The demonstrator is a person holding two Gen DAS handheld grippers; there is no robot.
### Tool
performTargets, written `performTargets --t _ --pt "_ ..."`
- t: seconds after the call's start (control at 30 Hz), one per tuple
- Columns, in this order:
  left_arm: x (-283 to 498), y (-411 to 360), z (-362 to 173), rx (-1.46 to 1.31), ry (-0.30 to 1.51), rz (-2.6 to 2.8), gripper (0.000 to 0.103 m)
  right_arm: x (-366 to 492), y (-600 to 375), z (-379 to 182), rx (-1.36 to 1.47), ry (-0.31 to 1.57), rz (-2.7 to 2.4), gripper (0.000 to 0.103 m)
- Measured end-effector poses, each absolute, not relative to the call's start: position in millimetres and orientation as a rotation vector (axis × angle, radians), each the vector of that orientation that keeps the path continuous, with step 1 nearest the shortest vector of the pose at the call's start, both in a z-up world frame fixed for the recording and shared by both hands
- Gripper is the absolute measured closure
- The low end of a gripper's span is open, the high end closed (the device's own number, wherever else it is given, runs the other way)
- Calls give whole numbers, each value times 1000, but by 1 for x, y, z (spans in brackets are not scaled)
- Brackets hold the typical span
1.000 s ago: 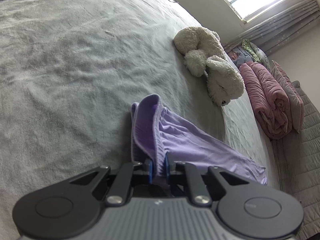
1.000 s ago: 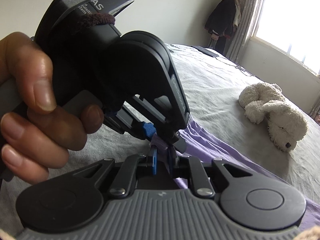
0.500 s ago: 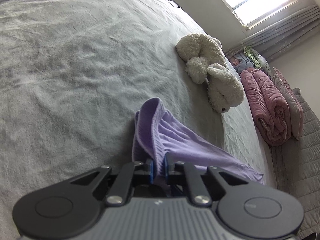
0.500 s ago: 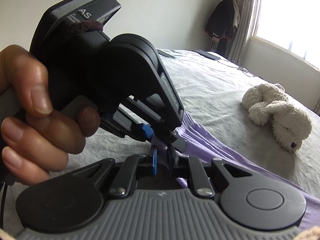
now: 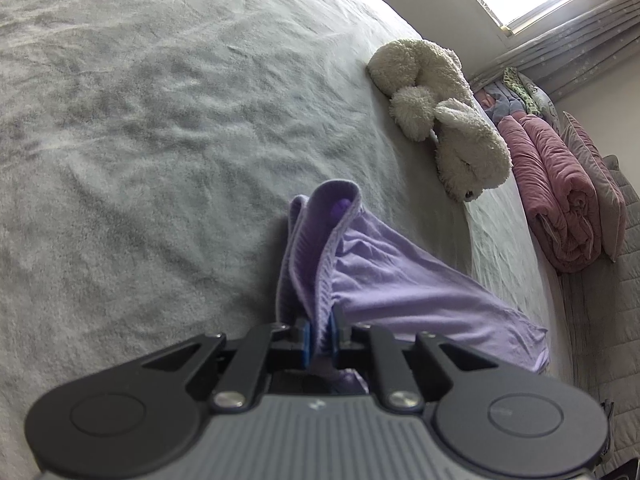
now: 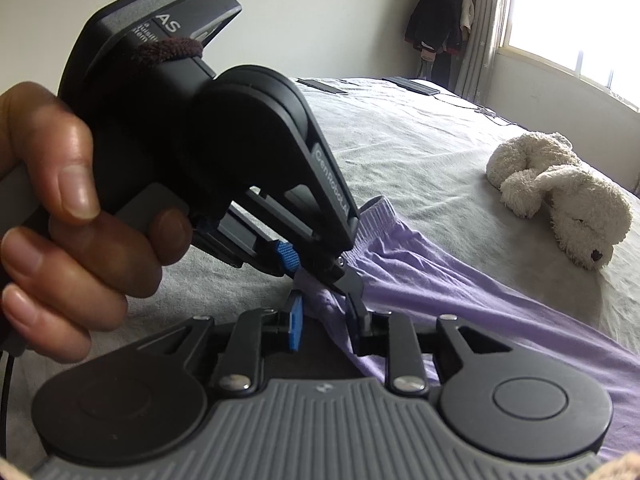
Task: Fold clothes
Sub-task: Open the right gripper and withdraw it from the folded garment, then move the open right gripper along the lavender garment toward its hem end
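My left tongs were clamped on the lilac garment's bunched waistband, lifted off the bed. My right tongs were opening, cloth loose between them. The rest trailed toward four o'clock, short of the plush dog. I judged folding barely begun.

- The right gripper sits low in the foreground, its jaws opening; a fold of the lilac garment lies between the fingers, seemingly no longer pinched.
- A hand holds the left gripper just above, clamped on the same fold.
- The garment trails right across the grey bed.
- A white plush dog lies farther back, near the window.
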State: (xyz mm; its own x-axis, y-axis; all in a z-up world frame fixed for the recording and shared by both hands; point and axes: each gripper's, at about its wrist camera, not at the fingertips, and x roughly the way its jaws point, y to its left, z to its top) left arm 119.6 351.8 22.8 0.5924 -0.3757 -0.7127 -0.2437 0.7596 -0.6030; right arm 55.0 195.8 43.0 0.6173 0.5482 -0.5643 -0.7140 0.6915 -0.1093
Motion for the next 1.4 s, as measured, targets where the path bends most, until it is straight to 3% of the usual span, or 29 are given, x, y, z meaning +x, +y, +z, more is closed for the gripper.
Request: performTargets --t 0.33,0.53,0.7,0.97,1.07,1.23,1.4 --pt "120 354 27 -714 965 -110 91 57 76 72 -203 561 566 56" --pt "116 351 39 -652 935 -83 88 65 -46 66 -61 652 369 55" --pt "114 344 47 -594 906 -78 85 65 -88 50 -38 736 438 55" --pt "108 353 62 -540 846 129 82 56 -69 25 -99 696 637 55" --pt "103 350 73 -530 780 166 83 43 -64 12 -111 643 650 43" --pt "93 310 102 -457 610 -11 82 42 -64 7 -95 626 669 38" --pt "122 251 77 -356 741 -52 80 47 -65 6 -74 626 681 35"
